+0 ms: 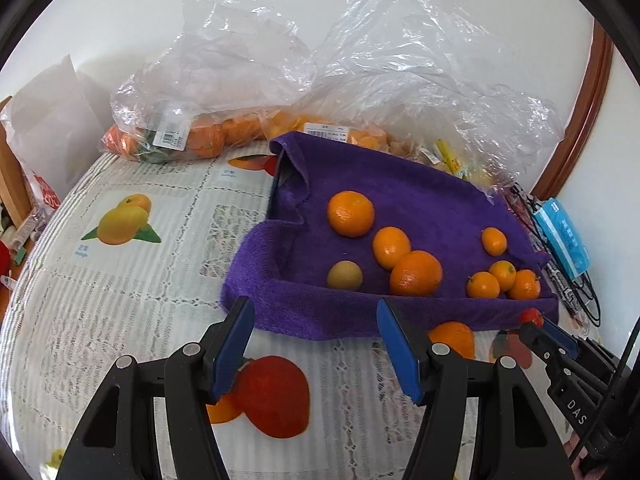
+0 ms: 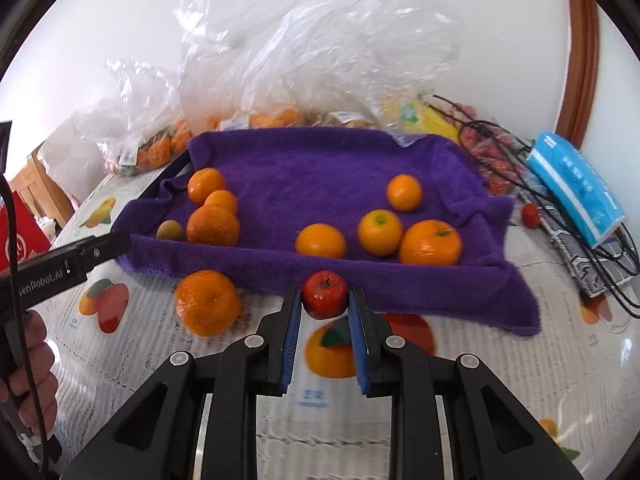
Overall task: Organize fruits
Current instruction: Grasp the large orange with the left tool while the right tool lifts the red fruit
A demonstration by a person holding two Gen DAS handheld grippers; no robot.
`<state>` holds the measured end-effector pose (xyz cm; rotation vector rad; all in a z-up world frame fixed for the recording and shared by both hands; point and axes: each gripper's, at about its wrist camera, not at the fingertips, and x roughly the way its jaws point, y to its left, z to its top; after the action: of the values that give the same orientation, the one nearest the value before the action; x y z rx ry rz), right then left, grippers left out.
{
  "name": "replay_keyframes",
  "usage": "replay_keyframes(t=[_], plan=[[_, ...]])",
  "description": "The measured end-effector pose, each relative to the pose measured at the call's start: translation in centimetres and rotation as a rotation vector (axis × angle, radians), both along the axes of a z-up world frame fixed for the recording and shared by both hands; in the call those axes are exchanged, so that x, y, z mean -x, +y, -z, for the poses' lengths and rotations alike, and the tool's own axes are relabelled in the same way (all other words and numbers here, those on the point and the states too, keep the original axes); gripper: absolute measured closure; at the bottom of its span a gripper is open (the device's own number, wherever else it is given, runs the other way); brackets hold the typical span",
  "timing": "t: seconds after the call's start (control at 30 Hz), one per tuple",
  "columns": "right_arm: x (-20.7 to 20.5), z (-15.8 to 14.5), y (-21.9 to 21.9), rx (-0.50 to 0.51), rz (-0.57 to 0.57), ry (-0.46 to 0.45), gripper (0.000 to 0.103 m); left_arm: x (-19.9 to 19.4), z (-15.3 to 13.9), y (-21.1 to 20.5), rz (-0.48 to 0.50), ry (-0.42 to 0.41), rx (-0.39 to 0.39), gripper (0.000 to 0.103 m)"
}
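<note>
While most fruit already sits in the towel-lined tray [image 2: 400, 280], the job looks unfinished: one orange [image 2: 208, 302] lies loose on the tablecloth [image 2: 120, 360] just outside the tray's near edge. The right gripper [image 2: 325, 304] is clamped on a small red fruit [image 2: 324, 294] (apple-like, hard to say exactly), held just short of that edge. The left gripper [image 1: 316, 340] hangs partly parted with nothing between its pads.

Tray contents: eight citrus in two loose groups, three at the left, e.g. [image 2: 213, 225], and four at the right, e.g. [image 2: 430, 242], plus one dull yellow-green fruit [image 2: 170, 231]. Plastic bags [image 1: 200, 80] behind the tray hold more oranges, count hidden. Another small red fruit [image 2: 531, 215] lies by the blue pack [image 2: 576, 188].

Left, I judge: the red fruit, the loose orange, maybe the bagged ones.
</note>
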<state>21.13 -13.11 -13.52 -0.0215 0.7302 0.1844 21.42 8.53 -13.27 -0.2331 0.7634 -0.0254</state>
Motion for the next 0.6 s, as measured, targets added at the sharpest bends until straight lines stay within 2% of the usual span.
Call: replay_keyframes(t=[0.1, 0.3, 0.6], plan=[[0.2, -0.5, -1.5, 0.005, 0.021, -0.008, 0.079, 0.0, 0.0, -1.4, 0.052, 0.002, 0.033, 0.042], [0.4, -1.3, -4.1, 0.008, 0.058, -0.03, 0.079, 0.3, 0.3, -5.2, 0.13, 0.004, -0.031, 0.042], [1.0, -1.4, -7.0, -0.007, 0.093, -0.035, 0.079, -0.7, 1.4, -7.9, 0.116, 0.049, -0.049, 0.042]])
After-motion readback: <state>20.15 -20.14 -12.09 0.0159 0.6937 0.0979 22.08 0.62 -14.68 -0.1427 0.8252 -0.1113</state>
